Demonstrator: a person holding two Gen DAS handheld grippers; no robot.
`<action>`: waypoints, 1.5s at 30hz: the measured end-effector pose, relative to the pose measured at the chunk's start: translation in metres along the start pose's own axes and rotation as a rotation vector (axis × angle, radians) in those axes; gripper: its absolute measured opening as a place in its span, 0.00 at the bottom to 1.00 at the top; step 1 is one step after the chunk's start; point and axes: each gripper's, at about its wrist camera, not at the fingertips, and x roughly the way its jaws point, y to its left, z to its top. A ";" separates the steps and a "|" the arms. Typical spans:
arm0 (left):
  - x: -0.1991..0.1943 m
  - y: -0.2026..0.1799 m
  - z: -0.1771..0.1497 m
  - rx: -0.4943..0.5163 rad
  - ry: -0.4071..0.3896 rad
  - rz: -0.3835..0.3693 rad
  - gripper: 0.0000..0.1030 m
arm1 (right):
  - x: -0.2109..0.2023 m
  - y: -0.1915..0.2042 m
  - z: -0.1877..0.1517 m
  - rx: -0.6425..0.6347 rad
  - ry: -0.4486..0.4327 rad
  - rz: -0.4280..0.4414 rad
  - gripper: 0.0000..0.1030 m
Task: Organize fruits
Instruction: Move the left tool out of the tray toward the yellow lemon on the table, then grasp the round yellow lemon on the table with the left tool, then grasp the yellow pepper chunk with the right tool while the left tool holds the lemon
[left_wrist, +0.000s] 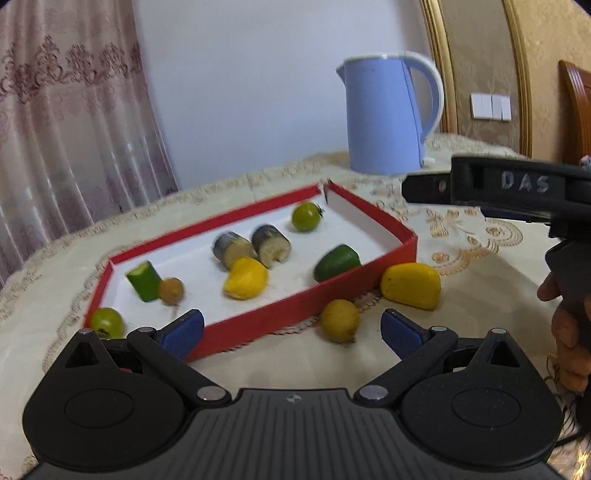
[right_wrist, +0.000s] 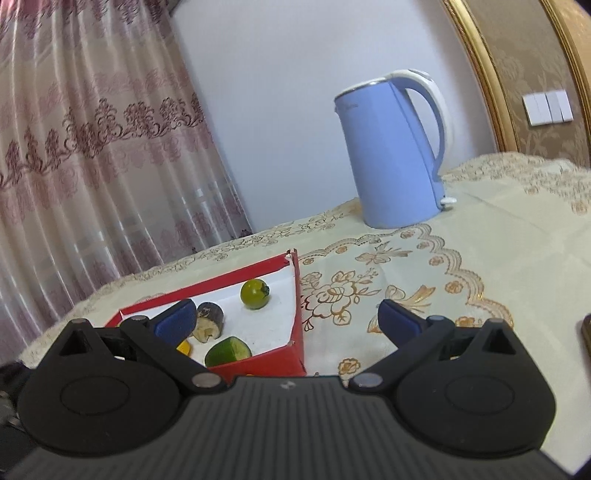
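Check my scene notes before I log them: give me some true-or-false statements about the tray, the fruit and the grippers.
1. Both grippers, left and right, are open. True.
2. The kettle stands inside the red tray. False: it stands on the tablecloth beyond the tray.
3. A yellow fruit lies outside the tray. True.
4. The tray is empty. False: it holds several pieces, including a green tomato.

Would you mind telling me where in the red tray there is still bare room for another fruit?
The red tray has a free white patch along its far right wall, between the green tomato and the green cucumber piece. A second strip lies along the near wall, in front of the yellow piece. The middle, around the two dark cylinders, is crowded.
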 end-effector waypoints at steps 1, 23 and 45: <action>0.003 -0.002 0.002 -0.005 0.011 -0.008 0.99 | 0.000 -0.003 0.000 0.017 0.003 -0.001 1.00; 0.030 -0.022 0.007 -0.075 0.136 0.013 0.25 | 0.000 -0.013 -0.001 0.071 -0.002 -0.005 1.00; -0.015 0.072 -0.031 -0.197 0.122 0.026 0.25 | 0.001 -0.016 -0.002 0.094 0.016 -0.004 1.00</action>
